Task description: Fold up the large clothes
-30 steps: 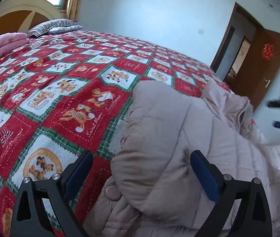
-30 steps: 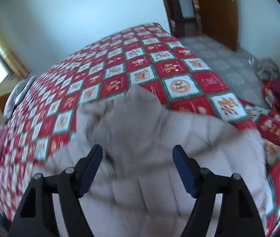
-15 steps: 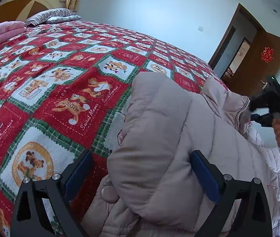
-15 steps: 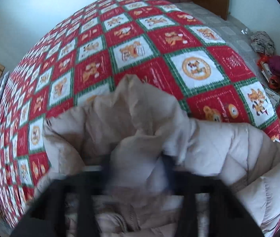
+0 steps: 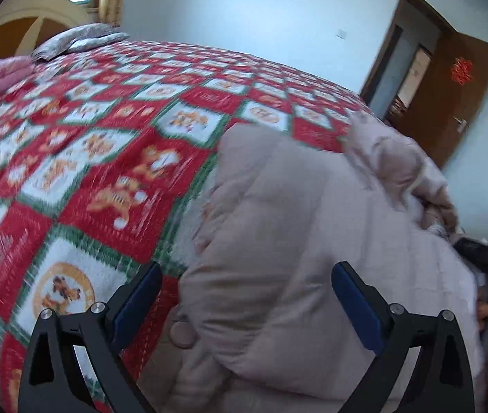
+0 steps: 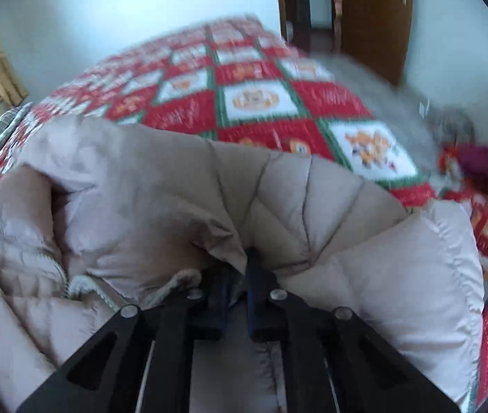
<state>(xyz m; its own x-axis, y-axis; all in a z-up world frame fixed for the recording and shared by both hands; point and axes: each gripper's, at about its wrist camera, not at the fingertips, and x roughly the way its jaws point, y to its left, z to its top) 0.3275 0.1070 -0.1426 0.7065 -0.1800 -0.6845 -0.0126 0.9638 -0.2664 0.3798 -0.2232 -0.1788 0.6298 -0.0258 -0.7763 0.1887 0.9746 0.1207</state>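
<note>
Jacket position: the beige padded jacket (image 5: 295,275) lies bunched on the bed, in the lower centre and right of the left wrist view; it fills the lower two thirds of the right wrist view.
Right tool state: the right tool (image 6: 240,268) is clenched on a pinch of jacket fabric at the lower centre of its frame; its jaws have just been closing, with fabric between them.
Left tool state: the left tool (image 5: 244,296) is released, jaws wide; a thick roll of the jacket sits between the pads, not pressed.
Risk, thin grip: the right tool appears to hold only the outer shell. A pull may slide the slick fabric out of the pinch.
Risk, snag: a drawstring cord (image 6: 178,282) and a zipper edge (image 6: 54,268) lie just beside the right tool, lower left of its frame. Either may catch in the linkage.
Risk, uneven fold: with one tool gripping, the bulk may drag and bunch rather than fold.
Risk, cover drag: the checked bedspread (image 5: 89,158) may wrinkle under the moving jacket.
Edges: the bed edge runs along the right of the right wrist view, touching the jacket hem; clothing lies on the floor (image 6: 464,144) beyond.
Open room: the bedspread is bare across the left and upper centre of the left wrist view, up to the pillow (image 5: 75,39).
</note>
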